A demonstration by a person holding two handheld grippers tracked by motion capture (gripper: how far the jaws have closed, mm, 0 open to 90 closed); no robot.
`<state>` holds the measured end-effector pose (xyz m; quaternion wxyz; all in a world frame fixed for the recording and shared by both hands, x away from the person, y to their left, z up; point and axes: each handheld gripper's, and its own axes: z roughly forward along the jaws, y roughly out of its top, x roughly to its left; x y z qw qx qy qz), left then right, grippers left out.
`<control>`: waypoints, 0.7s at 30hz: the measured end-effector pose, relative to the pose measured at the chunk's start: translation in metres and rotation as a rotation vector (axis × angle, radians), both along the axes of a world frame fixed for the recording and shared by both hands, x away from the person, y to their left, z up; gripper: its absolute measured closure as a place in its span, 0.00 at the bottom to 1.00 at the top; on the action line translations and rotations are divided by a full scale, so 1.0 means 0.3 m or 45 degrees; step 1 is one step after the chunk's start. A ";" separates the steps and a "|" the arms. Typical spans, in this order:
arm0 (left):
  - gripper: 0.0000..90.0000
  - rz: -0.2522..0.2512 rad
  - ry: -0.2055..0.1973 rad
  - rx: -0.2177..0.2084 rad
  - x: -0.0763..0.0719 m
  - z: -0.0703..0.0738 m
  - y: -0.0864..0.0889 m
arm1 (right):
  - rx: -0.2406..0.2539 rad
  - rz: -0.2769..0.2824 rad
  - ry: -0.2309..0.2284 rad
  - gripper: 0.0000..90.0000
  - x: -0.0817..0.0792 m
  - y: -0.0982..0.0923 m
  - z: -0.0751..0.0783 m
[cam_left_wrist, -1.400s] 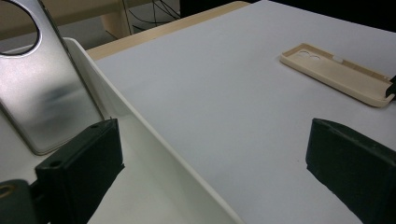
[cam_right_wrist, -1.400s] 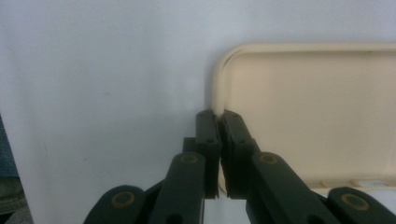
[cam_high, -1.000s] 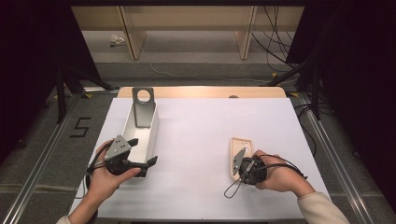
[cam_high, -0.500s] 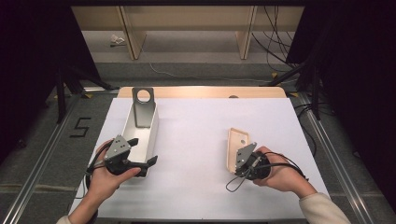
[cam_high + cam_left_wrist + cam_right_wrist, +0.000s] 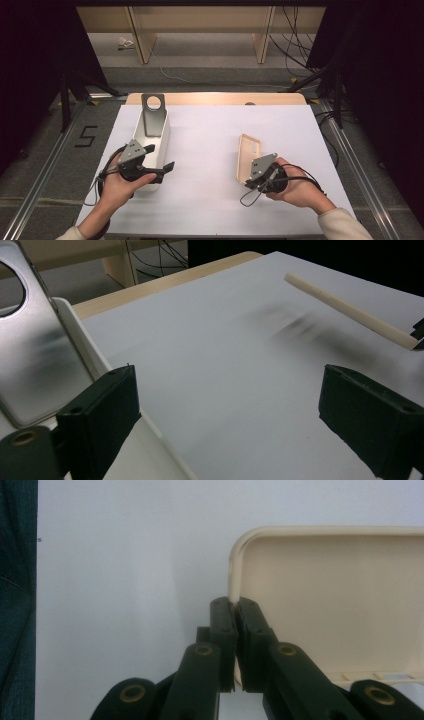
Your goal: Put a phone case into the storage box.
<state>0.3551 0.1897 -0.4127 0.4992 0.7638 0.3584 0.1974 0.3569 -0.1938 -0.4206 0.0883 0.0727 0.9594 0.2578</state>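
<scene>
The cream lid (image 5: pixel 248 157) lies on the right half of the desk (image 5: pixel 210 150), tilted up on one long edge, well apart from the white box (image 5: pixel 154 145) at the left. The right tongs (image 5: pixel 255 176) are clenched on the thin rim of the lid's near end; in the right gripper view (image 5: pixel 235 645) the jaws pinch that rim just beside a rounded corner.

The lid (image 5: pixel 330 600) appears to be thin moulded plastic: judged light, fairly stiff across its short span, likely to flex along its length, and smooth enough to slip. A rim pinch near a corner gives little contact area, so the lid may pivot in the grip if swung quickly. A hold nearer the middle of an edge would be steadier.

The left tongs (image 5: pixel 162 157) stand released at the near end of the white box, jaws wide apart and just closing slightly, with nothing between them. The metal plate (image 5: pixel 35 340) stands upright in the box. The box looks rigid and bulkier; its wall is the natural hold.
</scene>
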 end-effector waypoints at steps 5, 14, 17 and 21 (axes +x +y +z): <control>0.12 -0.028 -0.001 -0.023 0.021 0.029 -0.034 | 0.038 0.002 -0.017 0.97 -0.006 0.012 0.003; 0.14 -0.054 0.016 -0.002 0.060 0.055 -0.113 | 0.084 0.015 -0.037 0.97 -0.025 0.042 0.009; 0.15 -0.074 0.028 -0.004 0.076 0.061 -0.138 | 0.095 0.023 -0.040 0.97 -0.031 0.050 0.012; 0.15 -0.089 0.034 0.008 0.094 0.070 -0.167 | 0.104 0.035 -0.032 0.97 -0.037 0.059 0.014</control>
